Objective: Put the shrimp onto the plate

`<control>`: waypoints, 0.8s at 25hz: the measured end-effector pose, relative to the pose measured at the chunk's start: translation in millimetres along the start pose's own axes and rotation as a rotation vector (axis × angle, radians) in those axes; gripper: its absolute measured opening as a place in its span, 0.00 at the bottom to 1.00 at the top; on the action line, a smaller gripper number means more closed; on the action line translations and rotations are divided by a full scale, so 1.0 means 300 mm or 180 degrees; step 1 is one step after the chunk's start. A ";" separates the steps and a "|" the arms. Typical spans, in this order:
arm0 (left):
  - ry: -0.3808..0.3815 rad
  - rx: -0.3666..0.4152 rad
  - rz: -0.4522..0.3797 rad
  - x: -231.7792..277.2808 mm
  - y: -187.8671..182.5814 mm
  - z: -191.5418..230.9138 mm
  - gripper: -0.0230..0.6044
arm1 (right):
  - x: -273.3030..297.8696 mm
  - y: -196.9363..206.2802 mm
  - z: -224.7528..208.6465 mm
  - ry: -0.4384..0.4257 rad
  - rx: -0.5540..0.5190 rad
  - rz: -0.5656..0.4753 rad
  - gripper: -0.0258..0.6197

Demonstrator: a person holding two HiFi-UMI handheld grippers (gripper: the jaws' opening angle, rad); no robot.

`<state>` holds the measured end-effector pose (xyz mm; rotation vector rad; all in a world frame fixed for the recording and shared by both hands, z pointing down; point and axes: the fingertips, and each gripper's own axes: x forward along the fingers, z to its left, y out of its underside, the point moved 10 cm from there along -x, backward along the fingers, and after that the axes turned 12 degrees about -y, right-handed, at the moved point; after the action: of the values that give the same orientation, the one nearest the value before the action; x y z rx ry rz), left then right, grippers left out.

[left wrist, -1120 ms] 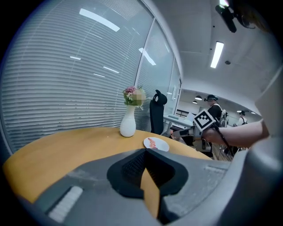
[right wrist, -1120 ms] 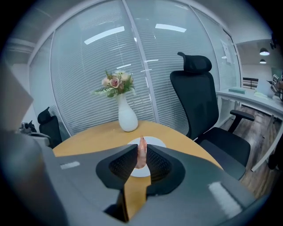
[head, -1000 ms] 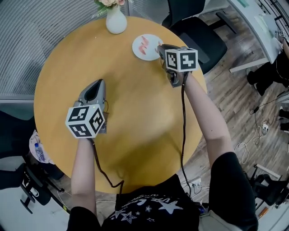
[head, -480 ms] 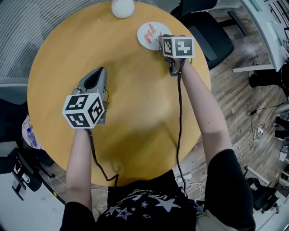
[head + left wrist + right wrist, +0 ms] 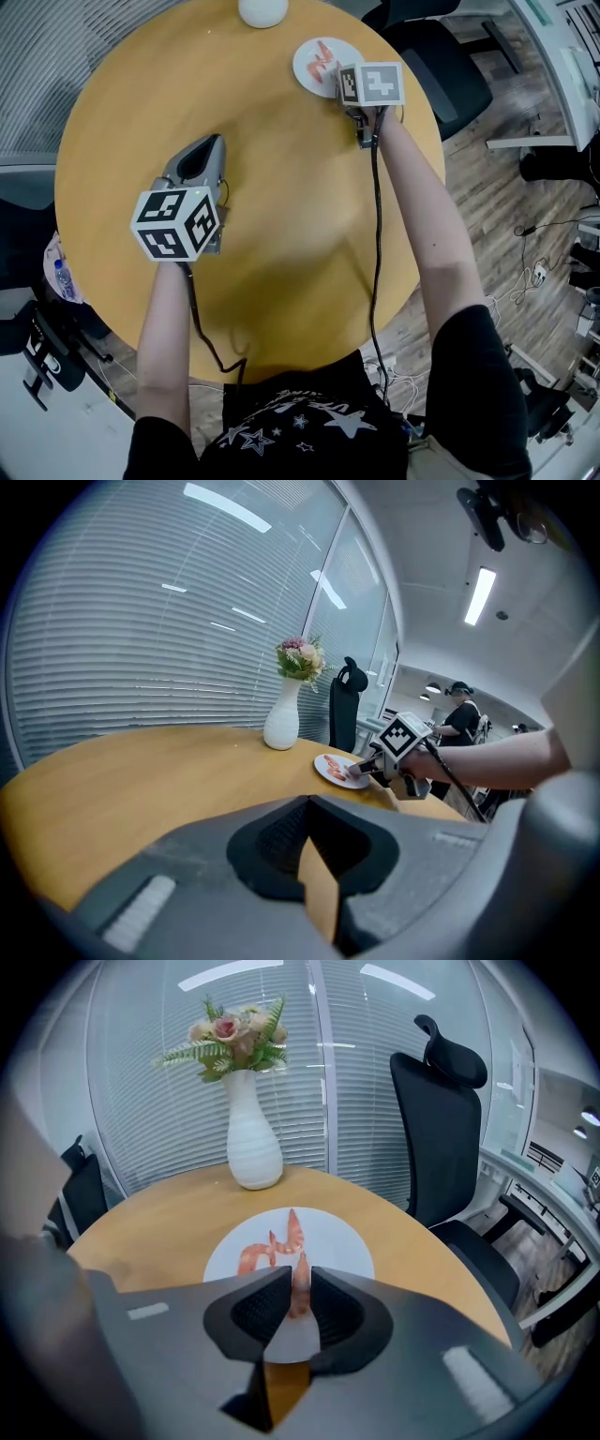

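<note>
Pinching a slim pink shrimp (image 5: pixel 300 1288) between its two dark ribbed pads, the right gripper (image 5: pixel 300 1283) points down over the near half of a round white plate (image 5: pixel 342 1241). Its jaws stand partly apart, only as wide as the shrimp's body, which stands upright in the gap with one end poking out past the fingertips. Whether that shrimp touches the plate cannot be made out. Two more pink shrimps lie on the plate beyond it: a curled one (image 5: pixel 251 1256) toward the left and a straighter one (image 5: pixel 292 1226) pointing away, the pair just beside each other near the plate's middle. The plate sits near the far right edge of a round, honey-coloured wooden table (image 5: pixel 281 225). Behind it, also close to the table's far edge, stands a white ceramic vase (image 5: pixel 254 1152) holding pink flowers and green fern sprigs (image 5: pixel 234 1033). A black high-backed office chair (image 5: pixel 448 1133) stands off the table's right side, near the plate. The left gripper (image 5: pixel 309 803) hovers above the bare middle of the table, well apart from the plate, with its jaws brought together and nothing held between them.
</note>
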<state>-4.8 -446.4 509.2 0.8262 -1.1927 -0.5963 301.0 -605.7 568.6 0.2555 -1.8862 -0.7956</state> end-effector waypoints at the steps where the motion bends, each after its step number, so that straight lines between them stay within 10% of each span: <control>1: -0.0002 -0.0011 0.0004 0.002 0.003 0.003 0.04 | 0.005 -0.001 0.002 0.0008 -0.0009 0.0010 0.14; 20: -0.0076 -0.0090 0.0013 -0.044 0.015 0.044 0.04 | -0.019 -0.027 0.013 0.0030 0.0037 -0.0050 0.21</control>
<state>-21.3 -436.7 507.4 0.7947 -1.2048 -0.6199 298.7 -607.3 558.2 0.2811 -1.8826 -0.7928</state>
